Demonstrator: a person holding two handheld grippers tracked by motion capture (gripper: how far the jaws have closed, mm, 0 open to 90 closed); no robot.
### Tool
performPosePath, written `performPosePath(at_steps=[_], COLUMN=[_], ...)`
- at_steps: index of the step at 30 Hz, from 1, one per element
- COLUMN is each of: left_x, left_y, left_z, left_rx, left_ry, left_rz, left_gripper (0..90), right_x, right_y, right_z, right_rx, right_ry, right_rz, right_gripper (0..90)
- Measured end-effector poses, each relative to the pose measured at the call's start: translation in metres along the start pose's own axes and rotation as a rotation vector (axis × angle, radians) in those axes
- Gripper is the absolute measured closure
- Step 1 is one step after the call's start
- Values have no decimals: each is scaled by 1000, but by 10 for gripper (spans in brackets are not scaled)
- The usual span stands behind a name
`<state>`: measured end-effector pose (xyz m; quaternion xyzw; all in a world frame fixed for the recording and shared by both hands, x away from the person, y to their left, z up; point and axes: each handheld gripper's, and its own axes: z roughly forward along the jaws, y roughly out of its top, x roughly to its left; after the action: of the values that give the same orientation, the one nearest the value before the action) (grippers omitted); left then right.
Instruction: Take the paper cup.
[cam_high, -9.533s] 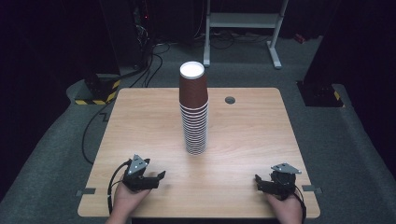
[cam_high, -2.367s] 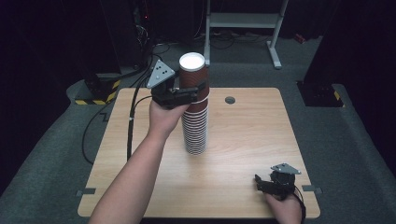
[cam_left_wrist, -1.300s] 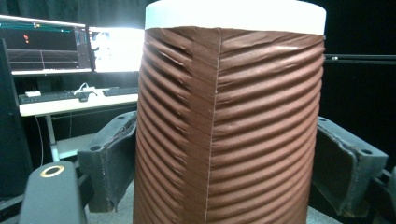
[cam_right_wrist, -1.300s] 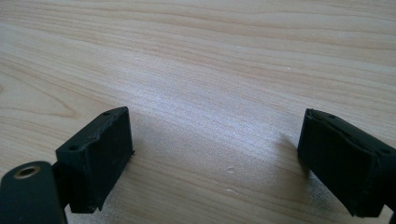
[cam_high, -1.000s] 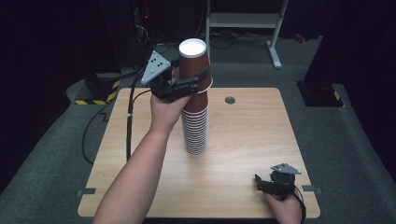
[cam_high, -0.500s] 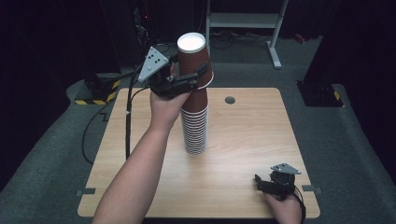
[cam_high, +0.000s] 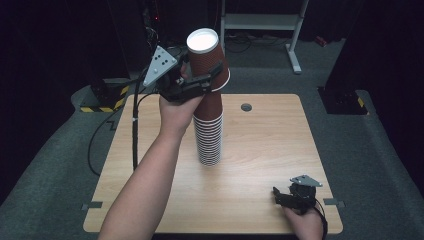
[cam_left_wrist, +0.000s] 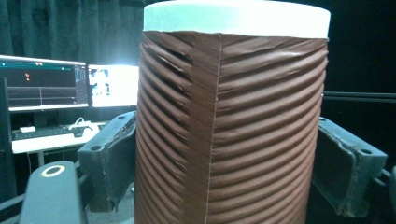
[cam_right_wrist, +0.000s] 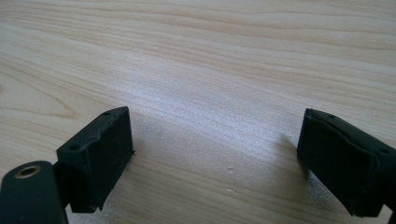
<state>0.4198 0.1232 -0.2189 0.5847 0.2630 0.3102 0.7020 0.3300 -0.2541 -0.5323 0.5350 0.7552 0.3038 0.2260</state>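
Your left gripper (cam_high: 210, 75) has its jaws clamped on the top cup (cam_high: 206, 57), one black pad pressing each side of the ribbed brown wall, as the left gripper view shows with the cup (cam_left_wrist: 229, 130) wedged between the two pads. That cup is upside down, its white base facing up, and it tilts a little toward eleven o'clock. It sits raised above the stack of cups (cam_high: 210, 130), with its rim near the stack's top; whether rim and stack touch, you cannot tell from here. The stack stands upright near the middle of the wooden table (cam_high: 260, 150), and your left hand (cam_high: 175, 112) is just beside it at nine o'clock.

Your right gripper (cam_high: 294, 196) rests low on the table at about five o'clock from the stack, well apart from it. Its jaws stand wide open with bare wood grain between the pads (cam_right_wrist: 95, 156) in the right gripper view; they hold nothing.

A small round grommet (cam_high: 246, 107) sits in the tabletop at one o'clock from the stack.
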Motion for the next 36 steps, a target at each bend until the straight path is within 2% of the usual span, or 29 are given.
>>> performPosePath(at_steps=[4, 8, 20, 36], left_x=[-2, -4, -8, -7], left_y=[2, 8, 21, 14], left_z=[0, -3, -8, -22], left_rx=[-10, -31, -49, -45], left_ry=[1, 7, -1, 4], left_rz=[-2, 13, 33, 21], left_gripper=[177, 177, 178, 178], right_x=[0, 0, 0, 0], right_y=[0, 0, 0, 0], right_z=[0, 0, 0, 0], right_rx=[2, 2, 0, 2], right_ry=[0, 1, -1, 2], right_rz=[1, 0, 2, 4], right_gripper=[99, 99, 101, 102])
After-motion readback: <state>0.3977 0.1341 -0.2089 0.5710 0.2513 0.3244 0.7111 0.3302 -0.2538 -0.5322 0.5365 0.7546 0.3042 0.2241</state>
